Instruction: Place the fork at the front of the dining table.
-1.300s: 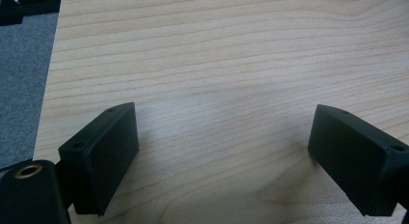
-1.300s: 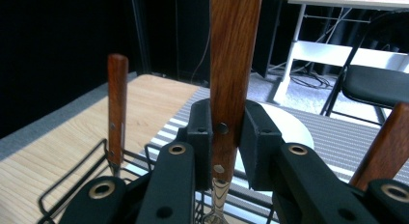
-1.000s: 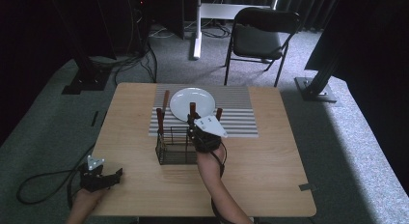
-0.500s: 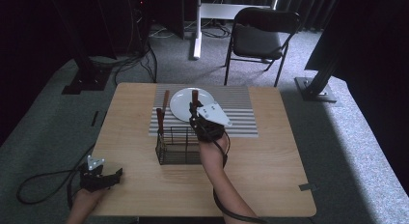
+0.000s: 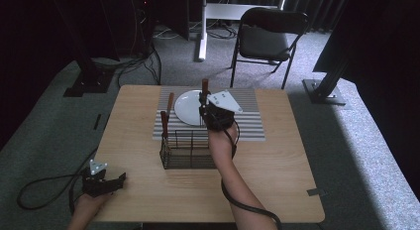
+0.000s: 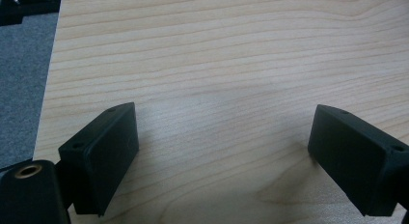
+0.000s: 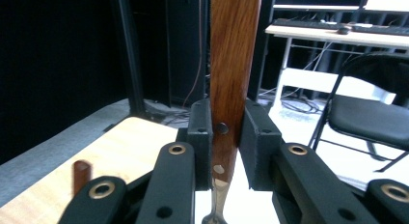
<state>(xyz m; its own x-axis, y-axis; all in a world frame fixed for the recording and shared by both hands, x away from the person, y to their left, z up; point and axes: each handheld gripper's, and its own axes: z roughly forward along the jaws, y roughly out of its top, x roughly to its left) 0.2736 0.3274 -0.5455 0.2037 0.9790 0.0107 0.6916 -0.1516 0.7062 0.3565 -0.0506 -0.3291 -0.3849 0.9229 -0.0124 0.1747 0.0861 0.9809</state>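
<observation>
My right gripper (image 5: 204, 103) is shut on the brown wooden handle of a utensil (image 5: 204, 85) and holds it upright above the far edge of a black wire basket (image 5: 188, 150), near a white plate (image 5: 185, 108). In the right gripper view the handle (image 7: 234, 64) stands pinched between the pads of the right gripper (image 7: 226, 132), and its metal neck hangs below. Two more wooden-handled utensils (image 5: 164, 122) stand in the basket's left end. My left gripper (image 5: 119, 179) rests at the table's near left corner; its left gripper view (image 6: 222, 151) shows the jaws wide apart over bare wood.
A striped placemat (image 5: 247, 121) lies under the plate at the far side of the wooden table (image 5: 277, 170). A black folding chair (image 5: 267, 39) and a desk leg stand beyond the table. A cable trails off the table's left edge.
My right gripper has risen and moved away from me toward the plate, drawing the wooden-handled utensil up out of the basket. The left gripper has stayed where it was.
</observation>
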